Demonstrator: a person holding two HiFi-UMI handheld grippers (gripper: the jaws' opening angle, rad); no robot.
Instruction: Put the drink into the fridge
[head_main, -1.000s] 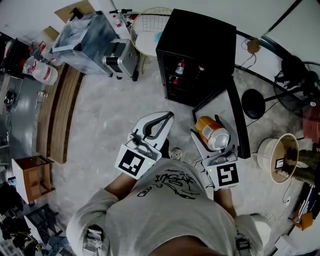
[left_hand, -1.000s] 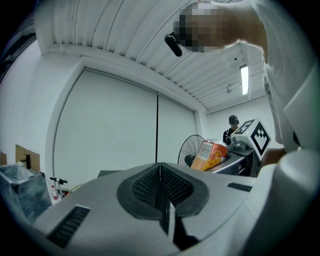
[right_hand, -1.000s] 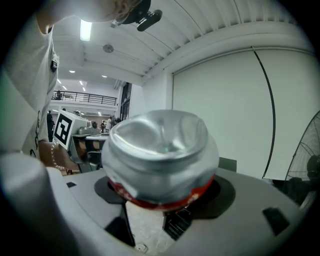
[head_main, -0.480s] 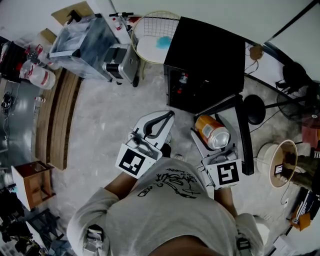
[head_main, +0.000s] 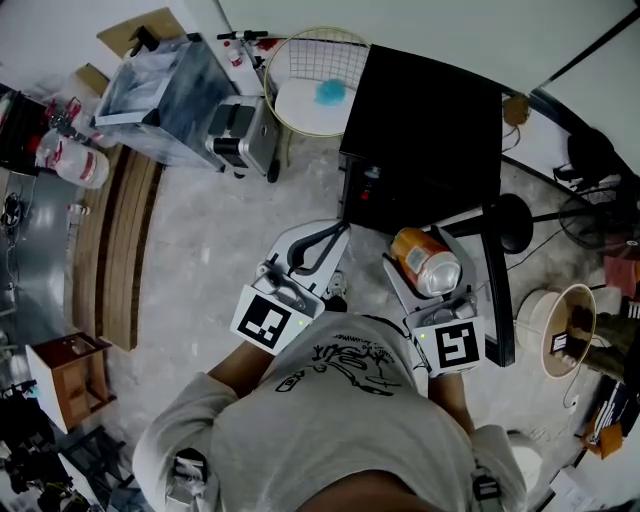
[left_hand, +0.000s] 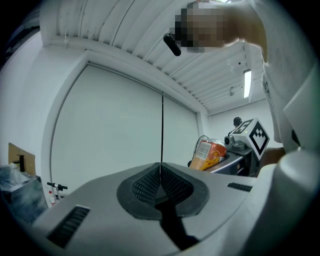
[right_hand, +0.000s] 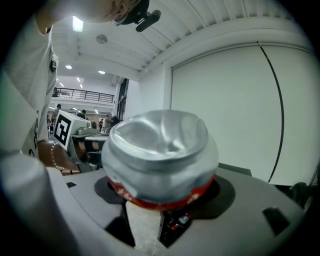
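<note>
An orange drink can (head_main: 425, 262) lies on its side between the jaws of my right gripper (head_main: 417, 252), which is shut on it. In the right gripper view the can's silver end (right_hand: 161, 145) fills the middle, pressed between the pads. The black fridge (head_main: 425, 125) stands just ahead, and its open door (head_main: 492, 275) swings out to the right of the can. My left gripper (head_main: 333, 234) hovers left of the can with its jaws shut and nothing in them. In the left gripper view its pads (left_hand: 150, 184) meet, and the can (left_hand: 209, 154) shows to the right.
A wire basket (head_main: 315, 85) with a blue item stands left of the fridge, beside a plastic bin (head_main: 165, 75) and a grey machine (head_main: 245, 130). Wooden planks (head_main: 120, 240) lie at the left. A round black stool (head_main: 510, 215) and a pale bucket (head_main: 560, 315) stand right of the door.
The fridge has come closer and now sits more under the view, so less of its inside shows. Both grippers keep their pose, the can still held.
</note>
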